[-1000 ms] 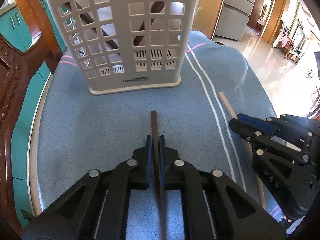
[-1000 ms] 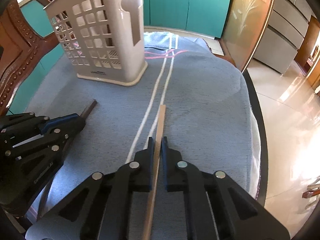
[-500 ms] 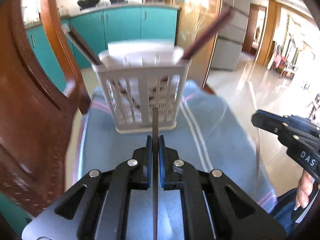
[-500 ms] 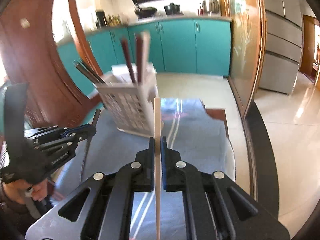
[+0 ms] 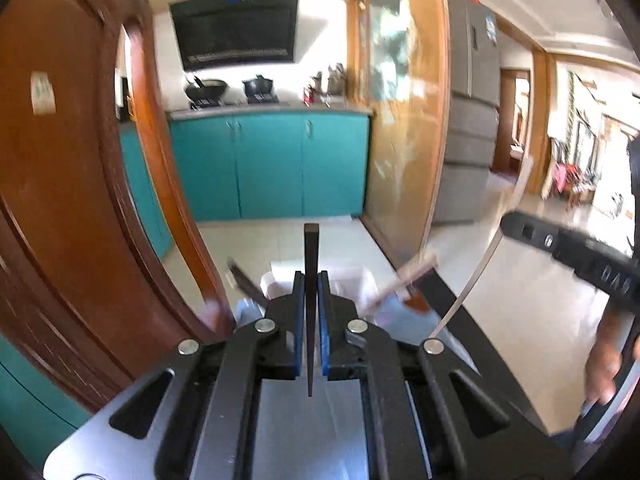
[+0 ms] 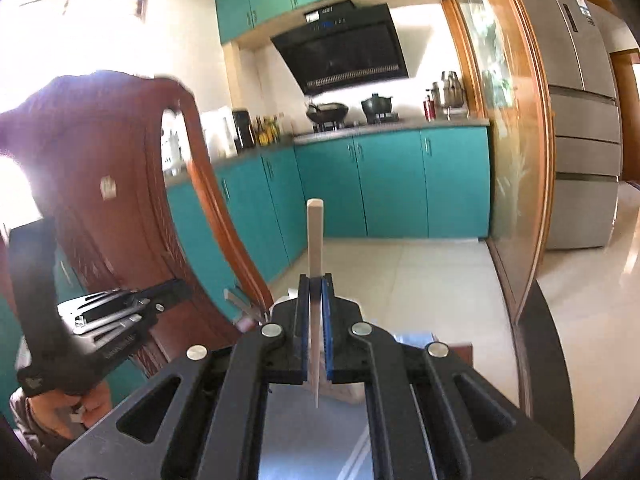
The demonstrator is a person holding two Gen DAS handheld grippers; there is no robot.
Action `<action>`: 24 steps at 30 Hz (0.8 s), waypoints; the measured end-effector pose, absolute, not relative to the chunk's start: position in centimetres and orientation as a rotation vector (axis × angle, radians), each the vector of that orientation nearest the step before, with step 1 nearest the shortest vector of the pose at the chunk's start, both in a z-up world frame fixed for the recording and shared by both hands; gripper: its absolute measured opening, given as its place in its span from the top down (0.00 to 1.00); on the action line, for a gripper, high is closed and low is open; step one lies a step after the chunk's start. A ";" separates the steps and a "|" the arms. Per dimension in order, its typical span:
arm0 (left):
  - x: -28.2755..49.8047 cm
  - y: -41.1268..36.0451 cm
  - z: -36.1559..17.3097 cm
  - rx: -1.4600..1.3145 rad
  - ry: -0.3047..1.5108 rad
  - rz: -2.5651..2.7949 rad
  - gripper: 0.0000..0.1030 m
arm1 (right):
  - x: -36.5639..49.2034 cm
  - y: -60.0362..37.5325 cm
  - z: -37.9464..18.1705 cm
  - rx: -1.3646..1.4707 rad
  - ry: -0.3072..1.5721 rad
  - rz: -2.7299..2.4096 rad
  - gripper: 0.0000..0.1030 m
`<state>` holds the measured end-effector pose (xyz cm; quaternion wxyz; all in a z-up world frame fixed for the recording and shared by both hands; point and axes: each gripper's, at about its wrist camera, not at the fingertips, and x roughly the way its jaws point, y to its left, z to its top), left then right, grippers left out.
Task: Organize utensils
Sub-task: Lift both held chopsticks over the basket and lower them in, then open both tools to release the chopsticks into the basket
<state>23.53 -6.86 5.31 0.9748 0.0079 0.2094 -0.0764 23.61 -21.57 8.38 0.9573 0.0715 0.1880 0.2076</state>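
- Kitchen fills both wrist views: teal cabinets (image 6: 384,184), black range hood (image 6: 344,52), steel refrigerator (image 6: 580,120) at far right, carved wooden chair (image 5: 80,200) rearing at left.
- White utensil basket (image 5: 360,284) sits low and far in the left wrist view, just beyond the left gripper (image 5: 311,320), mostly hidden behind its fingers; blurred chopsticks already lean out of it to left and right. In the right wrist view the basket cannot be made out.
- Left gripper is clamped on a dark chopstick (image 5: 310,264), its long axis running straight along the fingers, square butt pointing far, thin tip pointing back toward the camera.
- Right gripper (image 6: 316,320) is clamped likewise on a pale wooden chopstick (image 6: 314,236), butt far, tip near.
- Key relation, as a judgement: the basket lies ahead of and below both tools, and the left one appears more squarely lined up with it; each stick would likely need tipping toward upright over the open top before release, and the leaning sticks may get in the way.
- Each tool shows in the other's view: the right one at far right, the left one at near left, a hand (image 6: 90,404) beneath.
- Writing: raised letters on the right tool's black body, seemingly "DAS", blurred; the fridge sticker and chair label are unreadable.
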 end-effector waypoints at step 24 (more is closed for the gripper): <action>33.9 -7.2 3.2 -0.092 0.433 0.020 0.93 | 30.6 -17.4 2.9 0.109 0.355 0.314 0.94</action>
